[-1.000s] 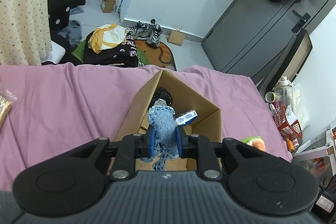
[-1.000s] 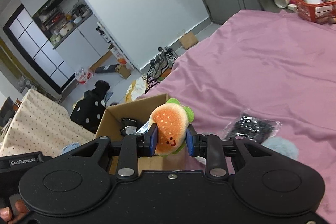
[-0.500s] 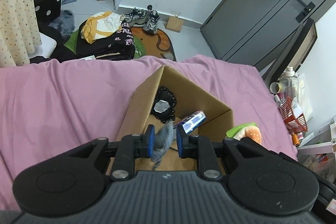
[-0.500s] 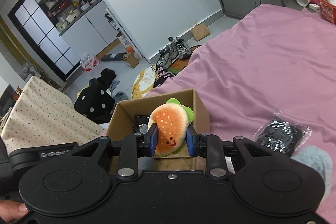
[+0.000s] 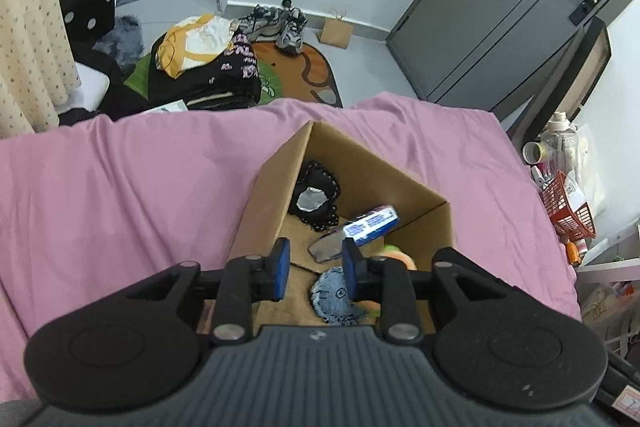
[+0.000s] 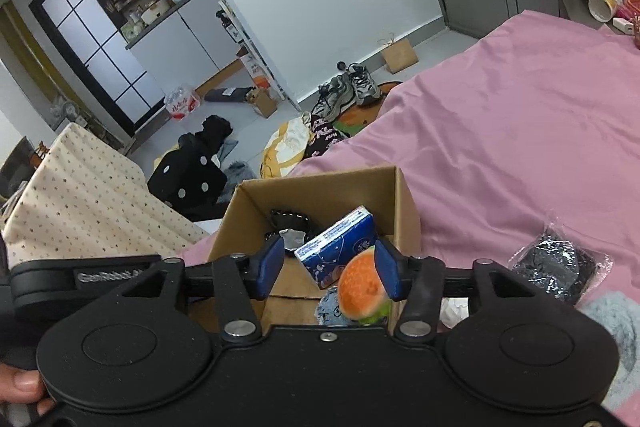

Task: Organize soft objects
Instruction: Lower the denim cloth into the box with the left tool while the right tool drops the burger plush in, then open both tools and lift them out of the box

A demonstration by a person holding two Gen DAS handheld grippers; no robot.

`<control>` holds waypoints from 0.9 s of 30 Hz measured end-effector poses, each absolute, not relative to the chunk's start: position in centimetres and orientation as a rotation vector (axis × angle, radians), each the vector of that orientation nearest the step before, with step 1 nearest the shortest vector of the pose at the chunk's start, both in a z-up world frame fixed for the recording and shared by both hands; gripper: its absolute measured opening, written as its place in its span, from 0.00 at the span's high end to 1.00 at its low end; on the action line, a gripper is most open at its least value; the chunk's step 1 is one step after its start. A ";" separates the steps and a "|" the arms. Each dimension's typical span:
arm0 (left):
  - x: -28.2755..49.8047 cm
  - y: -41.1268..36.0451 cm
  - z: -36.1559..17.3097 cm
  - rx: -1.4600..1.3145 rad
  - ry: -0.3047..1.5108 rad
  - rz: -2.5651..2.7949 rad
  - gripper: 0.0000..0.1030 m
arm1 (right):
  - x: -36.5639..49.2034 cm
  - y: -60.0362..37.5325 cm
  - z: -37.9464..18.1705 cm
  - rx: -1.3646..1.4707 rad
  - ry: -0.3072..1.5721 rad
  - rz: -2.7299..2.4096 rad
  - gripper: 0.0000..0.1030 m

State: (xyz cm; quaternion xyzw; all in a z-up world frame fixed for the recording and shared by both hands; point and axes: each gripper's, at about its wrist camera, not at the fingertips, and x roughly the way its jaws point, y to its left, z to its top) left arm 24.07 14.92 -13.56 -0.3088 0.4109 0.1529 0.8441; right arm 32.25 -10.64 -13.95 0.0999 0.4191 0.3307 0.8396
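An open cardboard box [image 5: 276, 187] [image 6: 404, 195] stands on the pink bed sheet [image 5: 120, 187]. Inside lie a black beaded pouch [image 5: 318, 199], a blue tissue pack [image 5: 372, 223] [image 6: 340, 251] and a blue denim piece [image 5: 338, 293]. My left gripper [image 5: 314, 267] hangs open over the box, with the denim piece loose below it. My right gripper [image 6: 330, 269] is open too. The plush burger [image 6: 362, 287] is blurred, just off the right finger [image 6: 388, 275], over the box; its orange edge [image 5: 396, 259] shows in the left wrist view.
A black item in a clear bag [image 6: 560, 267] and a grey fluffy thing [image 6: 612, 315] lie on the sheet right of the box. A red basket [image 5: 568, 207] and bottles stand beside the bed. Clothes and shoes litter the floor beyond. A hand [image 6: 20, 387] holds the right gripper.
Both grippers have opened. The denim piece dropped from the left gripper into the box, and the plush burger has come free of the right gripper over the box. Both grippers moved closer above the box.
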 end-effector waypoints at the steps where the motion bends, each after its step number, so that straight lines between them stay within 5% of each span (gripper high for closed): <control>1: 23.9 14.8 -13.2 -0.648 0.859 0.331 0.68 | 32.2 -10.9 -13.8 0.218 0.885 0.699 0.51; 7: 22.8 13.9 -11.2 -0.611 0.831 0.390 0.47 | 31.7 -12.5 -12.8 0.246 0.867 0.702 0.51; 12: 21.6 12.9 -9.8 -0.582 0.808 0.428 0.25 | 31.0 -13.9 -11.7 0.253 0.844 0.706 0.38; 27: 18.4 8.9 -6.6 -0.484 0.770 0.449 0.05 | 29.1 -18.7 -9.1 0.269 0.787 0.705 0.05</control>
